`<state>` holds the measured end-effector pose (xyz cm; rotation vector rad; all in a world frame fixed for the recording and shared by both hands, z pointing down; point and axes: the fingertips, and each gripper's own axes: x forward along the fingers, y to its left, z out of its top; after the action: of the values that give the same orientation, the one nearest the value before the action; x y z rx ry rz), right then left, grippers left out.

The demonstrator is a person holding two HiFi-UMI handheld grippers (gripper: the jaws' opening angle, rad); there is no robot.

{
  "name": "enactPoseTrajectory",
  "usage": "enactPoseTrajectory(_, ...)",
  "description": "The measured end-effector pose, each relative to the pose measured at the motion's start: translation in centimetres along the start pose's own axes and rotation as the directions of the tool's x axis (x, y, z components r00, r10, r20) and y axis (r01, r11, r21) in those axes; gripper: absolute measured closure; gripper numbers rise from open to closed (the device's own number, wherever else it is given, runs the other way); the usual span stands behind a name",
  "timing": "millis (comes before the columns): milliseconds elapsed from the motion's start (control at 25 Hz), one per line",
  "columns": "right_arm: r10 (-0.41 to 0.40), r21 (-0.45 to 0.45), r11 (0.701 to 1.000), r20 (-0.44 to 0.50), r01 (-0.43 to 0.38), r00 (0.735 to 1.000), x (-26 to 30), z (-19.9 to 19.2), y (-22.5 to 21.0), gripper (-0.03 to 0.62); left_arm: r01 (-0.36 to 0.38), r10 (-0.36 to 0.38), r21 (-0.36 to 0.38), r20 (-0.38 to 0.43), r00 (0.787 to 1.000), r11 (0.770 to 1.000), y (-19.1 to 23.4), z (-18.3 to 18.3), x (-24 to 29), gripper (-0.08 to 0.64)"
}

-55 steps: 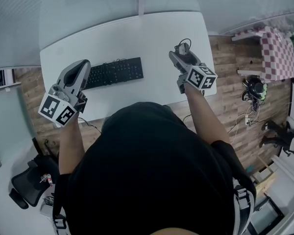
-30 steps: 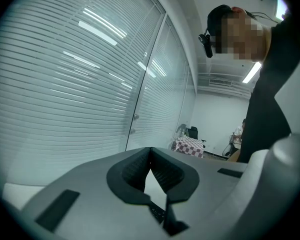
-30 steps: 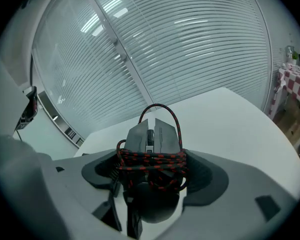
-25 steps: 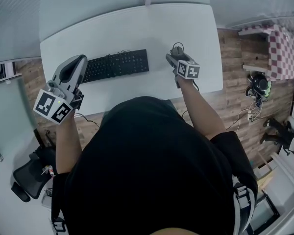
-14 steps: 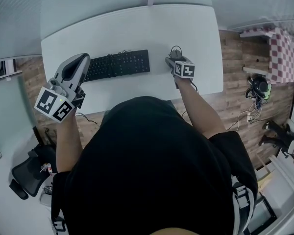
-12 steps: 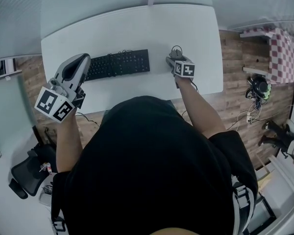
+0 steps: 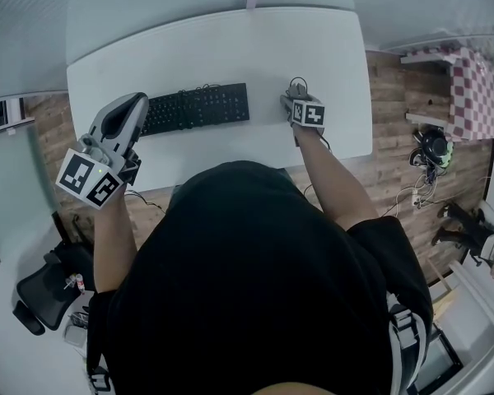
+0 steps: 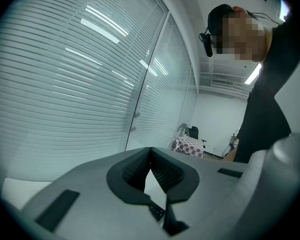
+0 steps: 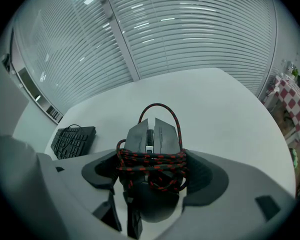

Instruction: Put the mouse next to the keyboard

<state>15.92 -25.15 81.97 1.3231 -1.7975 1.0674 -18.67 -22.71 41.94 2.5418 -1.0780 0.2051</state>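
Left gripper (image 7: 129, 105) first: it hangs off the left end of the keyboard (image 7: 193, 108), tilted up so its own view mostly gets window blinds. Its jaws are pinched together with nothing in them. My read is it's just parked out of the way, since this job only needs one hand.

The keyboard sits flat on the white table (image 7: 230, 48), left of middle. There's a good stretch of bare table off its right end, and that looks like the obvious landing spot.

Over on the right is where the action is. The right gripper (image 9: 152, 171) has its jaws closed in on both sides of the mouse (image 9: 160, 131), gripping it across the waist. The red-and-black braided cable (image 9: 150, 161) is wound around the body (so the pads are really squeezing cable as much as plastic). Wrapped up like that, there's no loose tail to drag.

The mouse is at the right side of the table, well apart from the keyboard, nose pointing away from the person. I can't tell if it's lifted off the table or resting on it. Either way, the move over to the keyboard looks not yet done.
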Motion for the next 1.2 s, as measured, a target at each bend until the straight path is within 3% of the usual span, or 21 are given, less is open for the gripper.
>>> enactPoseTrajectory(440, -0.001, 0.008, 1.000, -0.017, 0.001, 1.000, 0.53, -0.21, 0.32, 0.187, 0.025, -0.025, -0.003, -0.011, 1.000, 1.000, -0.43, 0.13, 0.49, 0.537)
enactPoseTrajectory(1200, -0.056, -0.082, 0.995, -0.049, 0.052, 0.997, 0.60, -0.34, 0.09, 0.186, 0.040, -0.040, -0.015, -0.023, 0.999, 0.999, -0.43, 0.10, 0.84, 0.537)
